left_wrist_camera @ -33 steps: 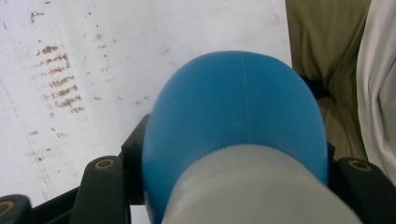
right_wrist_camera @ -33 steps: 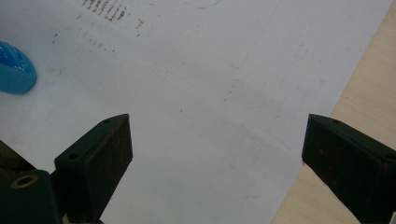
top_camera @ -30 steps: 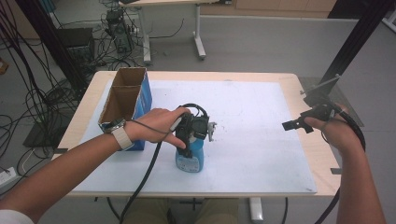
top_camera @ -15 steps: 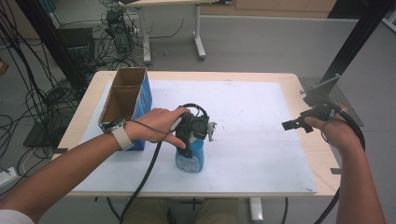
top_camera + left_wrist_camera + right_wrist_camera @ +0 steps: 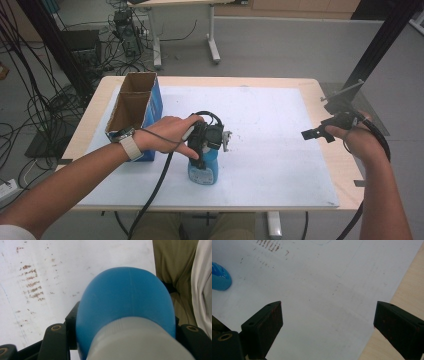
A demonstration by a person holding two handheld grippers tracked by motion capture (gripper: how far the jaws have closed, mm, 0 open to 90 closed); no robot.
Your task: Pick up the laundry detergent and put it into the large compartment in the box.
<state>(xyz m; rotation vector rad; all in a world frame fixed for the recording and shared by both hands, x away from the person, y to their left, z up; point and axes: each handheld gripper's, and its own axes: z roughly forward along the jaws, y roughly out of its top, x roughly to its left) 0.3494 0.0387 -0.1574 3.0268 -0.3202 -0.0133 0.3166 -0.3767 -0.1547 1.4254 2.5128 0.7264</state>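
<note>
Standing near the front edge of the white mat (image 5: 280, 125), the blue bottle (image 5: 203, 167) is upright on the table (image 5: 320, 90) in the high view, with the left gripper (image 5: 205, 145) clamped around its upper part from above. The left hand (image 5: 167, 134) reaches in beside an open cardboard box (image 5: 135, 107) with blue sides. Far off at the table's right edge, the right gripper (image 5: 312, 133) hangs above the wood, empty.

In the left gripper view, the bottle's blue shoulder (image 5: 127, 300) and white collar rise between the two black jaws, which press on it from either side; the stained mat (image 5: 37, 277) lies below.

In the right gripper view, the jaws stand wide apart with nothing between them, over the mat (image 5: 324, 290), and the bottle (image 5: 219, 276) peeks in at the left edge.
</note>
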